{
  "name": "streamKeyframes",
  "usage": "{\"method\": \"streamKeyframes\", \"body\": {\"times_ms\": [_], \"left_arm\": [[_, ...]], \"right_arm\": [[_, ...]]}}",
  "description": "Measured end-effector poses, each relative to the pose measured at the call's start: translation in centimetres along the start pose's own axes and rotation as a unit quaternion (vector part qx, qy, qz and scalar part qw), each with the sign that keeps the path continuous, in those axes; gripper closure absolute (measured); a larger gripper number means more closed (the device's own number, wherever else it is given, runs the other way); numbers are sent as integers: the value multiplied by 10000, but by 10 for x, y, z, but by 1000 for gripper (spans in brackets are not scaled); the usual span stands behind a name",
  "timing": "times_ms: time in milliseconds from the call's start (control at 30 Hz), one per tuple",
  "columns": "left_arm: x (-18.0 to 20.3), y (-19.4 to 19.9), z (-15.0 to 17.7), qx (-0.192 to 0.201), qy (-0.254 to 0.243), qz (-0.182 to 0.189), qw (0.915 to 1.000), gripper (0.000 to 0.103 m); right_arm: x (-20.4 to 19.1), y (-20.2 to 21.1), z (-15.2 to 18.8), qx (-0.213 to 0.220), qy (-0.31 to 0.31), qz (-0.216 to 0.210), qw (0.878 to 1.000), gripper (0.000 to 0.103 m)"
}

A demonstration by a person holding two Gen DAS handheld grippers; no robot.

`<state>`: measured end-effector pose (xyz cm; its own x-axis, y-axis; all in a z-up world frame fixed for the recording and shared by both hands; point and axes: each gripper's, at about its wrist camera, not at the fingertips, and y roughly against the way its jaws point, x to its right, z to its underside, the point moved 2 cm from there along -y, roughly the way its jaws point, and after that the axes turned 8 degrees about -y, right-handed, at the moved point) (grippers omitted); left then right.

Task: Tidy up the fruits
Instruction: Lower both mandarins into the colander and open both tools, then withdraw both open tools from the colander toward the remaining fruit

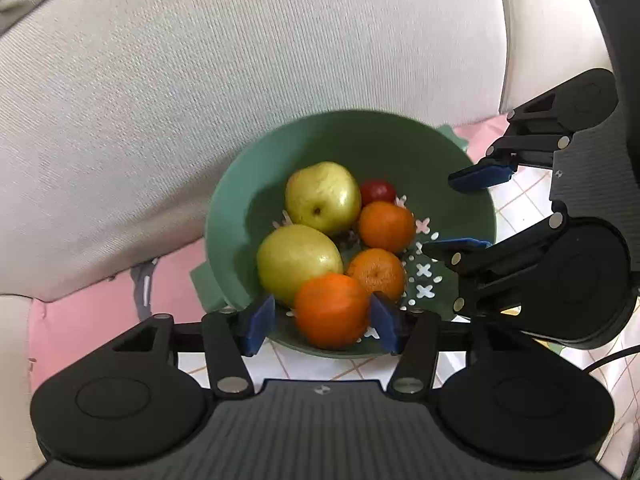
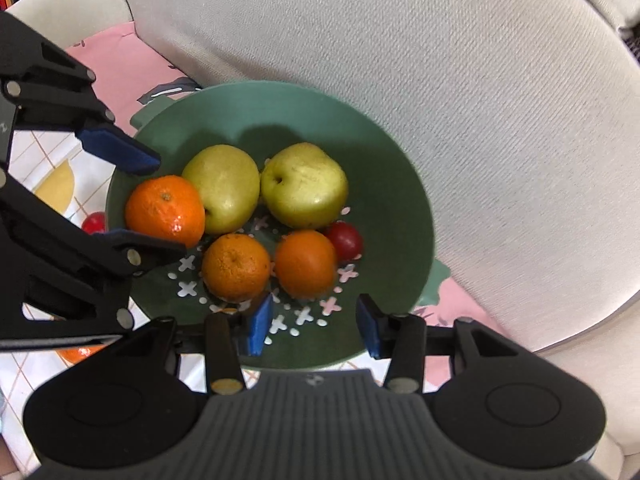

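A green colander bowl (image 1: 360, 140) (image 2: 380, 152) holds two yellow-green pears (image 1: 322, 196) (image 2: 304, 184), two oranges on its bottom (image 1: 386, 226) (image 2: 236, 266) and a small red fruit (image 1: 378, 190) (image 2: 346, 240). My left gripper (image 1: 324, 320) (image 2: 132, 196) has its blue pads on both sides of a third orange (image 1: 332, 310) (image 2: 166, 210) at the bowl's near rim. My right gripper (image 2: 314, 326) (image 1: 464, 212) is open and empty over the bowl's other rim.
The bowl stands on a tiled-pattern cloth (image 1: 304, 366) and a pink cloth (image 1: 80, 320), against a beige sofa cushion (image 1: 200, 100). Another red fruit (image 2: 94, 222) and an orange (image 2: 78, 354) lie on the cloth outside the bowl, behind the left gripper.
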<state>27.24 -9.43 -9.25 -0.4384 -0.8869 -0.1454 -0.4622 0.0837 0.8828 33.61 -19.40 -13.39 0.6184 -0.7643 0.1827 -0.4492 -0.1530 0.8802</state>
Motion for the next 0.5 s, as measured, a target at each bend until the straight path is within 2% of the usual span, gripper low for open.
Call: {"method": "streamKeyframes", "body": {"times_ms": [100,200,300,400,500], "left_arm": [[2,13,2,224,-34,-108,9997,35],[1,27,4,361,6,-193,9992,33],[-1,44,4,548,72,-251,9982,33],[1,62,10,742,123,-351,9965,32],[3,78,18,899,148,-454,9948,32]], "right_arm": [[1,9,1,157,-59,83,9998,58],[3,20,2,341,-166,195,9991,51],[2,34,5,561,-331,288,9975,50],[1,48,7,792,-536,376,9947,43],[-3,65,13,1014,-713,458,9912,42]]}}
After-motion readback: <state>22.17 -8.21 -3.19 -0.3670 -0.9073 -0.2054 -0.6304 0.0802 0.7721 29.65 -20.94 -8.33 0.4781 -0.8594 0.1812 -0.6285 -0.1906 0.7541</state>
